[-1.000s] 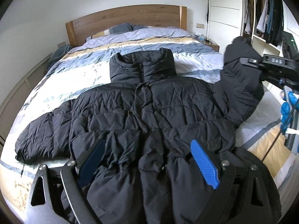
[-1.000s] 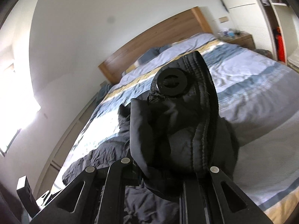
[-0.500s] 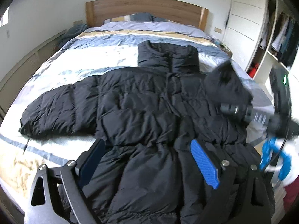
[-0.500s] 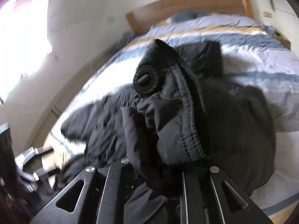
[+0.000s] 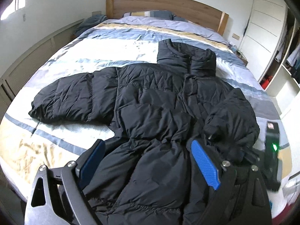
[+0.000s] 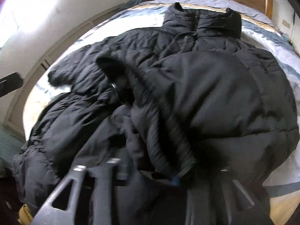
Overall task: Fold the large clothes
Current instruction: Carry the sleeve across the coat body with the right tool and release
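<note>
A black puffer jacket (image 5: pixel 150 103) lies front up on the bed, collar toward the headboard. Its left sleeve (image 5: pixel 75 95) stretches out flat. The other sleeve (image 5: pixel 230 118) is folded in over the body. My left gripper (image 5: pixel 147 146) hovers open above the hem, its blue pads (image 5: pixel 204 165) wide apart and holding nothing. In the right wrist view, blurred by motion, my right gripper (image 6: pixel 165 168) is low over the jacket (image 6: pixel 215 93). Its jaws are opening, and the sleeve cuff (image 6: pixel 168 140) lies loose between them.
The bed has a striped duvet (image 5: pixel 112 50) and a wooden headboard (image 5: pixel 161 5). White wardrobe doors (image 5: pixel 262 30) and open shelves stand on the right. A low slatted cabinet (image 5: pixel 28 63) runs along the left wall. The right hand-held device (image 5: pixel 271 150) shows beside the bed's right edge.
The right gripper carried the sleeve down from the raised right side and across onto the jacket body, then its jaws parted. The left gripper shifted sideways along the hem and stayed open.
</note>
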Demonstrator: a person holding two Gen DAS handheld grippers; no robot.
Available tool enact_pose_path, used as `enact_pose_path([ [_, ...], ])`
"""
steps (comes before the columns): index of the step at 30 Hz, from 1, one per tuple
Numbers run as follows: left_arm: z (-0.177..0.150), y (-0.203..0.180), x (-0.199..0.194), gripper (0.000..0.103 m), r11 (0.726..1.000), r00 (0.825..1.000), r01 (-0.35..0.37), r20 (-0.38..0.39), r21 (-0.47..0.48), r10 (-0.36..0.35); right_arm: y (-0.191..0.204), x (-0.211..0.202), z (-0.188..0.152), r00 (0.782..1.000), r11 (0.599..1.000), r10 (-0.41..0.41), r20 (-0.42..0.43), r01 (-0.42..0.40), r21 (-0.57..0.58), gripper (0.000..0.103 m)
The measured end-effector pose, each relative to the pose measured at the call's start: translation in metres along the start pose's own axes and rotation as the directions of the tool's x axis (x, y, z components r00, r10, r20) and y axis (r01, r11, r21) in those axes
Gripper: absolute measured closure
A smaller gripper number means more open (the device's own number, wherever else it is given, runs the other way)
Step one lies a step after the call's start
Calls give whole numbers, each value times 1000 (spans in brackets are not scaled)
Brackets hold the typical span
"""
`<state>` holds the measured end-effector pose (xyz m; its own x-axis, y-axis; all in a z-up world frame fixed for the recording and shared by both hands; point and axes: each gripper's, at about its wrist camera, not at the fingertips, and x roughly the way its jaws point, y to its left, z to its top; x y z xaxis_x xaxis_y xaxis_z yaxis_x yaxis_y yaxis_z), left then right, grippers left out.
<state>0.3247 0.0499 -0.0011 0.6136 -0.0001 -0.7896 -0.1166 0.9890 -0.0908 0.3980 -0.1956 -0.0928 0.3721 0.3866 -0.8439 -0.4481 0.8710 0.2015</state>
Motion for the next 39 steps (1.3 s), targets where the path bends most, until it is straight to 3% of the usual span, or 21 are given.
enact_pose_path([
  [1, 1, -2, 1, 9, 1000, 1000, -6, -3, -7, 6, 6, -2, -4, 1000, 1000, 9, 7, -9, -21, 31],
  [5, 9, -22, 7, 10, 1000, 1000, -16, -2, 2, 16, 20, -21, -13, 996, 994, 82, 27, -80, -71, 31],
  [8, 15, -50, 16, 9, 999, 1000, -4, -6, 47, 5, 13, -53, -12, 988, 989, 131, 87, -124, -80, 31],
  [11, 21, -85, 31, 9, 995, 1000, 16, -6, 96, -16, -17, -84, -5, 982, 995, 91, 163, -84, -49, 31],
  [14, 25, -120, 57, 9, 991, 998, 64, -29, 118, -61, -62, -100, 11, 977, 1000, -30, 209, 30, 4, 31],
  [17, 28, -152, 86, 9, 987, 995, 95, -42, 126, -90, -106, -99, 27, 969, 993, -107, 223, 93, 70, 31],
  [20, 25, -172, 118, 9, 986, 996, 82, -56, 142, -75, -139, -77, 38, 971, 987, -143, 192, 125, 101, 31],
  [26, 1, -163, 171, 9, 990, 990, 64, -136, 128, -46, -167, -25, 30, 988, 990, -93, 121, 79, 115, 31],
  [30, -3, -161, 182, 9, 990, 986, 71, -158, 120, -52, -173, 2, 19, 991, 988, -92, 98, 78, 135, 31],
  [33, 2, -163, 177, 9, 990, 984, 70, -169, 126, -48, -172, 2, 19, 990, 984, -116, 74, 104, 146, 31],
  [37, 2, -155, 149, 9, 989, 991, 60, -130, 132, -43, -152, -27, 19, 979, 979, -161, 123, 143, 145, 32],
  [39, -4, -147, 146, 9, 989, 986, 71, -157, 129, -51, -142, -34, 13, 978, 978, -165, 128, 145, 151, 32],
])
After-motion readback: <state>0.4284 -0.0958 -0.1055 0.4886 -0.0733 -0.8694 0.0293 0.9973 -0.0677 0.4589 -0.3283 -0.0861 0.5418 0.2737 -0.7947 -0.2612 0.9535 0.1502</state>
